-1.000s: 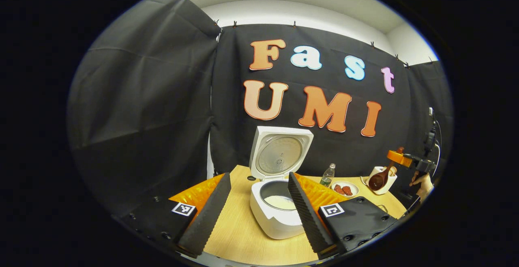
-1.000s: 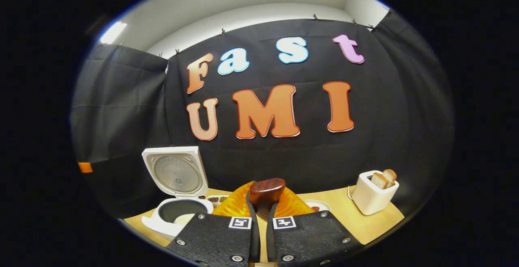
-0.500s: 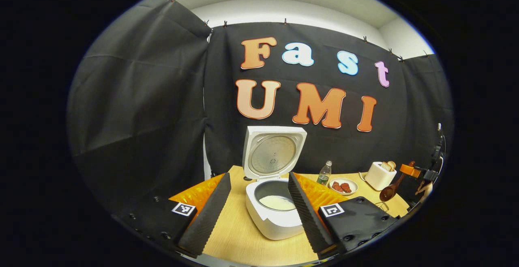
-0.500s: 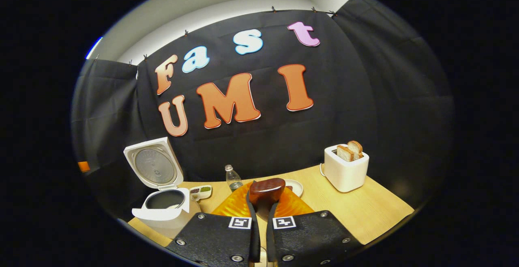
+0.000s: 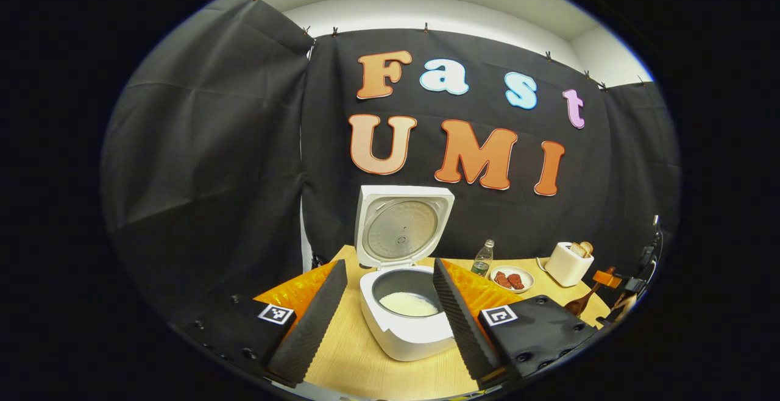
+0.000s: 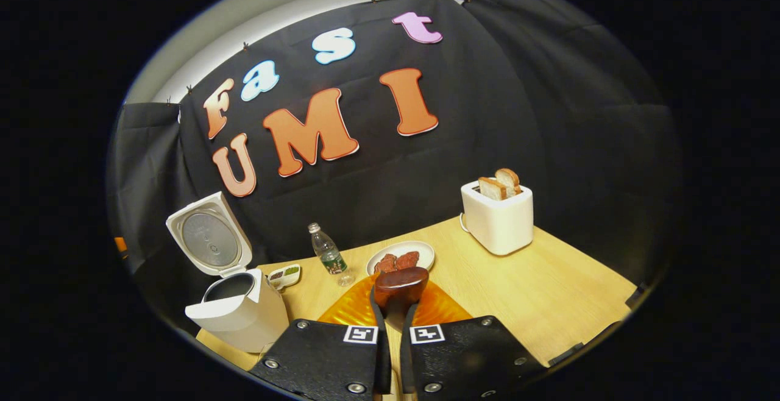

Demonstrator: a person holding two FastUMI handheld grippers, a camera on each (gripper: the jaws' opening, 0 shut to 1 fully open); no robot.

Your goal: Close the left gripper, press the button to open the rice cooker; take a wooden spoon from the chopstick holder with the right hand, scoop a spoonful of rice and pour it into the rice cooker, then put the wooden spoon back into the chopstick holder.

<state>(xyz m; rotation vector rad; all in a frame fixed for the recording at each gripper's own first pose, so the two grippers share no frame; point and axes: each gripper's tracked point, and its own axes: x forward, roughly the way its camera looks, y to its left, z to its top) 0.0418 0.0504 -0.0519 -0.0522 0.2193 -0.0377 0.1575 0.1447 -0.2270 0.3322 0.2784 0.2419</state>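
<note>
The white rice cooker [image 5: 405,331] stands open with its lid [image 5: 399,230] upright and white rice [image 5: 407,305] in the pot. My left gripper [image 5: 387,328] is open, held back from the cooker, whose body shows between its fingers. My right gripper [image 6: 394,322] is shut on the dark wooden spoon [image 6: 399,285], whose bowl sticks out past the fingertips above the table. In the left gripper view the right gripper [image 5: 609,279] is at the far right with the spoon [image 5: 576,306] hanging low over the table edge. In the right gripper view the cooker [image 6: 237,315] sits at the left.
A white toaster [image 6: 498,218] with bread slices stands at the back right of the wooden table [image 6: 548,291]. A plate of red food [image 6: 400,258], a small water bottle [image 6: 329,255] and a small divided dish [image 6: 284,276] lie between the toaster and the cooker.
My right gripper has moved down and toward the table's right front edge with the spoon, away from the toaster. The left gripper has drifted slightly and stays open.
</note>
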